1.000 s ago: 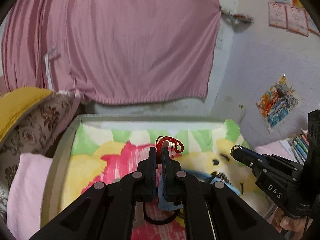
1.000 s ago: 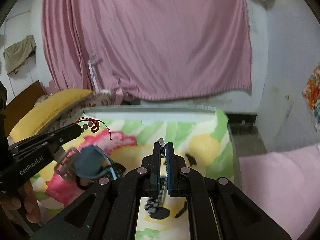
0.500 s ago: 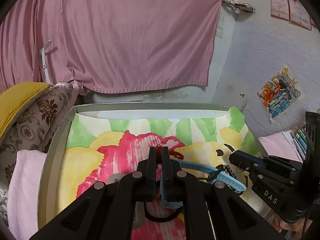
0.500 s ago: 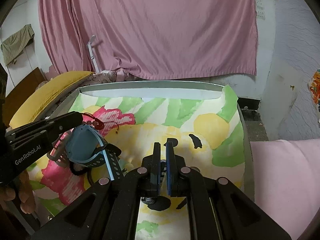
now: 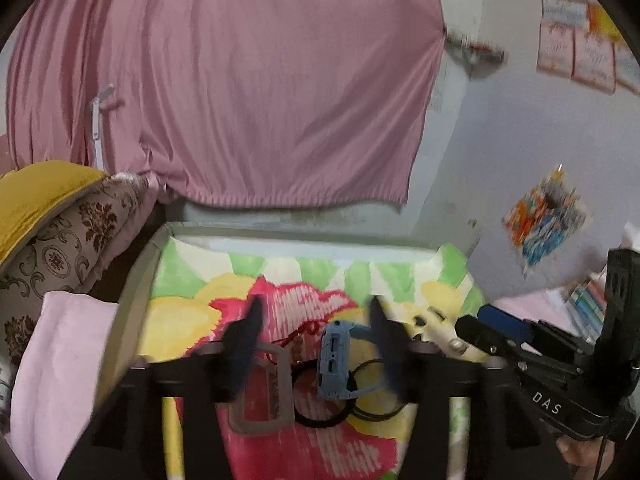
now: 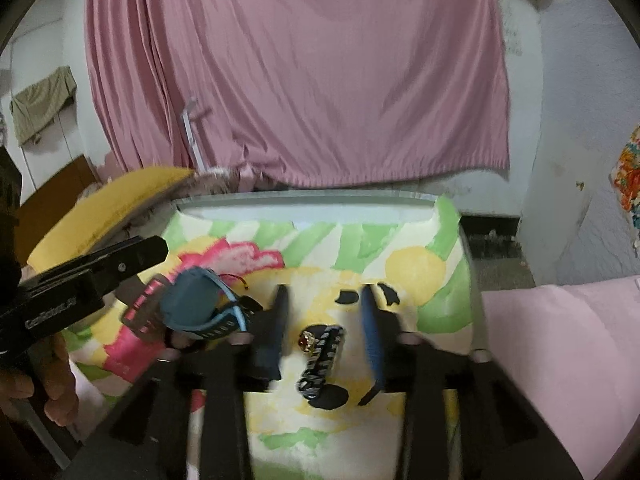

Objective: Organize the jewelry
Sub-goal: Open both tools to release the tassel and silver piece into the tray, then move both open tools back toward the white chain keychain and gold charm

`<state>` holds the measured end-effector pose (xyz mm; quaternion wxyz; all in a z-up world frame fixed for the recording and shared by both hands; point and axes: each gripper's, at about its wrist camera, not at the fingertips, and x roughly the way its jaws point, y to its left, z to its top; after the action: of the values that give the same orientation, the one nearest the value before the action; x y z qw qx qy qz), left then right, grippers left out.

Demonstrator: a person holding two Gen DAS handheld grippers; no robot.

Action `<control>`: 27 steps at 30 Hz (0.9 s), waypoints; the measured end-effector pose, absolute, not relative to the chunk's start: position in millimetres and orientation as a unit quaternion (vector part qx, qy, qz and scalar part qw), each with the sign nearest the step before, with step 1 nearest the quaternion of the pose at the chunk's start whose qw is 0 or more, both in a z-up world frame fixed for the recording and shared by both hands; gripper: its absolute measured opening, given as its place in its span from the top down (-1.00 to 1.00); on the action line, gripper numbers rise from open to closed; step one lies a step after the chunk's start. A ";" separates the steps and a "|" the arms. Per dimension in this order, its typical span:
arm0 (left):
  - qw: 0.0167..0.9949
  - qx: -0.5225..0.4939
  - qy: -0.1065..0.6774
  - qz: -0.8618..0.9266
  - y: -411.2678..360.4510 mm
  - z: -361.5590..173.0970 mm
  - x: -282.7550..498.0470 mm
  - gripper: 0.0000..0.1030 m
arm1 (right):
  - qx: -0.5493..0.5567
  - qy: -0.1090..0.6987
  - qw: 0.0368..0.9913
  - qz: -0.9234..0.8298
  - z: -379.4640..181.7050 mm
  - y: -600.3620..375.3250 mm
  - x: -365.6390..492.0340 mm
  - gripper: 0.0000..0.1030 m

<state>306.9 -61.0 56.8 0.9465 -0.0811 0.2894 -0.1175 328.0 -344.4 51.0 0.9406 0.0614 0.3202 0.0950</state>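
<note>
Both jaws just opened, nothing held, prob. to let go. Left gripper (image 5: 316, 324) wide: blue watch (image 5: 334, 354) & red cord (image 5: 298, 334) lie between jaws on cloth (image 5: 192, 312). Right gripper (image 6: 326, 312) half open: bead band (image 6: 322, 354) between jaws.

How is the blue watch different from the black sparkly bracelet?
The blue watch is chunky, with a wide blue case; the black bracelet is a thin strand with a gold and red charm at one end. The watch sits in a pile with black hair ties and a grey frame; the bracelet lies alone, stretched out. Both rest on the colourful cloth, each between open fingers.
</note>
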 end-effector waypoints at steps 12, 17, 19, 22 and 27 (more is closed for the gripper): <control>0.974 -0.087 0.186 -0.098 -34.4 86.8 222.8 -0.87 | 0.075 0.181 0.976 0.098 95.9 -342.5 243.6 -0.60; 0.977 -0.090 0.172 -0.090 -24.7 85.4 189.4 -0.99 | 0.083 0.151 0.978 0.113 103.8 -340.7 207.8 -0.90; 0.978 -0.088 0.168 -0.091 -23.0 84.2 179.4 -0.99 | 0.086 0.147 0.978 0.121 105.2 -339.2 193.4 -0.96; 0.979 -0.084 0.163 -0.093 -20.3 81.2 161.6 -0.99 | 0.087 0.149 0.976 0.133 103.4 -337.6 173.9 -0.96; 0.980 -0.074 0.161 -0.096 -16.1 74.8 136.2 -1.00 | 0.065 0.155 0.973 0.157 98.9 -330.3 151.3 -0.96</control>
<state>136.2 -16.1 74.8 0.9795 -0.0736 0.1613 -0.0956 151.3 -330.3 98.9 0.9731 0.0646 0.1553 0.1574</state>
